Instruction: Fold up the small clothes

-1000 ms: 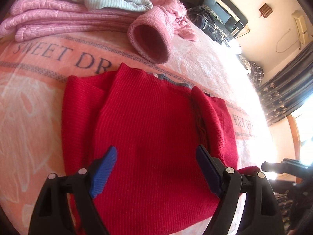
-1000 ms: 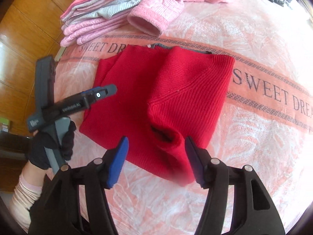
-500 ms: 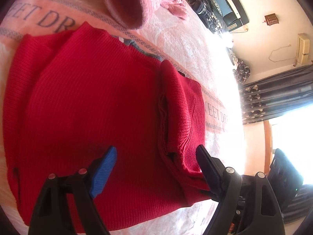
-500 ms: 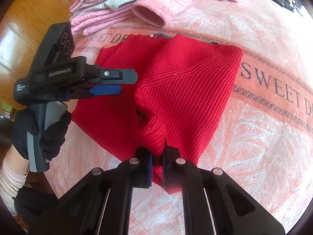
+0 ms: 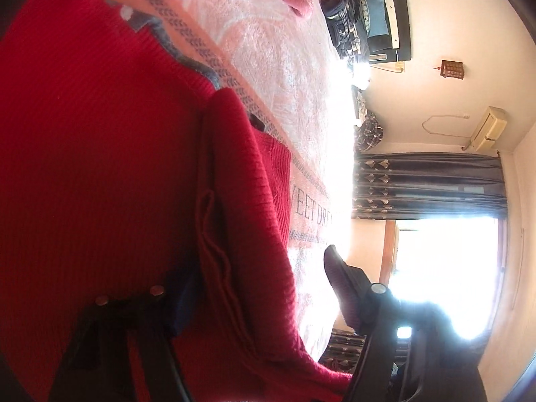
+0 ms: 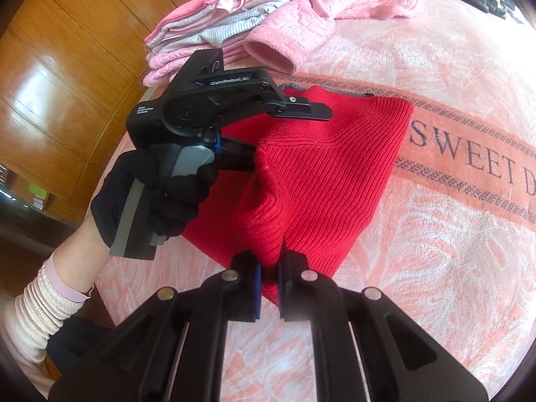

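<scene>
Red knit sweater (image 6: 335, 181) lies on the pink blanket (image 6: 452, 268) of the bed, partly folded, one sleeve doubled over the body. Blanket has a salmon band with grey letters "SWEET D" at 3 o'clock of the sweater in the right wrist view.

Right gripper (image 6: 268, 279) clenched on the sweater's near edge, at 6 o'clock of the garment; red knit bunched between the blue pads, fabric pulled up into a ridge above the jaws.

Left gripper (image 6: 284, 134) sits at 9 to 10 o'clock of the sweater, held by a black-gloved hand (image 6: 157, 197) with a ribbed cream sleeve (image 6: 43, 305) at the wrist. Its jaws stand spread: the upper finger juts out over the red knit, the lower one goes in under the raised fold. Left wrist view agrees: left gripper (image 5: 261, 288) jaws wide apart, one finger pressed down against the flat red body at 7 o'clock, the other clear of the cloth at 4 o'clock, the folded sleeve ridge running between them. Not closed on anything.

Stack of folded pink and grey striped clothes (image 6: 207, 33) at 11 o'clock beyond the sweater, on the bed edge. Loose pink knit garment (image 6: 318, 20) at 12 o'clock, its open cuff pointing toward the sweater, close to its neckline but apart.

Wooden wardrobe panels (image 6: 60, 77) to the left of the bed. Left wrist view also shows dark curtains (image 5: 428, 184) and a bright window, overexposed.
</scene>
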Available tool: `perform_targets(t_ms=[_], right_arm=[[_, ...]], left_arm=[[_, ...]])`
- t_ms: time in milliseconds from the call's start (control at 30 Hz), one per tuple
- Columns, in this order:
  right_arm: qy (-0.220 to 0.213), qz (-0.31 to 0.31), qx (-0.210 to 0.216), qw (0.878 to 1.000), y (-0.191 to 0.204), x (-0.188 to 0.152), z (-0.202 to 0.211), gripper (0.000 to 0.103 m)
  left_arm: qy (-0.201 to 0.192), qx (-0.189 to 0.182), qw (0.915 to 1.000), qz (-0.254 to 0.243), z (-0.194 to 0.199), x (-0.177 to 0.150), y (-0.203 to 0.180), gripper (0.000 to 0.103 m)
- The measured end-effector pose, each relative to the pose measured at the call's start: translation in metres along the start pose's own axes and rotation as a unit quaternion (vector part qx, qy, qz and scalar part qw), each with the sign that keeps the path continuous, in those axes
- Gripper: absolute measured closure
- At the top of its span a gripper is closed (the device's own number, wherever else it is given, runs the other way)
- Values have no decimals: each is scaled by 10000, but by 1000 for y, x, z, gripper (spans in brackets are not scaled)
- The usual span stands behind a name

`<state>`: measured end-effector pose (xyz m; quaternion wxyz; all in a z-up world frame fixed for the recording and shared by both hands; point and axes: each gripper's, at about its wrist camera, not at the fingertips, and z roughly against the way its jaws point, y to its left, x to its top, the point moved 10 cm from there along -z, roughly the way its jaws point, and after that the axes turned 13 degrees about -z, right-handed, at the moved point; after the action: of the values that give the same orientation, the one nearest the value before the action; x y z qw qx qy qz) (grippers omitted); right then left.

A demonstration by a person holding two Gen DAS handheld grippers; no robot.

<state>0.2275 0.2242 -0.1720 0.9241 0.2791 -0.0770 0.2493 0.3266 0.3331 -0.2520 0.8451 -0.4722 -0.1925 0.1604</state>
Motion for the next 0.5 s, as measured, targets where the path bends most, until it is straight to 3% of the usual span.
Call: perform_targets(t_ms=[67,167,367,500], right_arm=[[15,-5,39,10000,0,-1,0,98],[63,5,72,10000,3,-2,-4,98],[199,6,265,9995,18,-5,-15,98],[175,108,486,9986,42,-1,-18,98]], left_arm=[[28,-23,10000,-47,-2,3,5,70],[55,-10,9996,-271,-2,5,7,82],[-122,30,9975,-701,14,12,-6,86],[-344,79,9934,-1089,45,19,-20,86]])
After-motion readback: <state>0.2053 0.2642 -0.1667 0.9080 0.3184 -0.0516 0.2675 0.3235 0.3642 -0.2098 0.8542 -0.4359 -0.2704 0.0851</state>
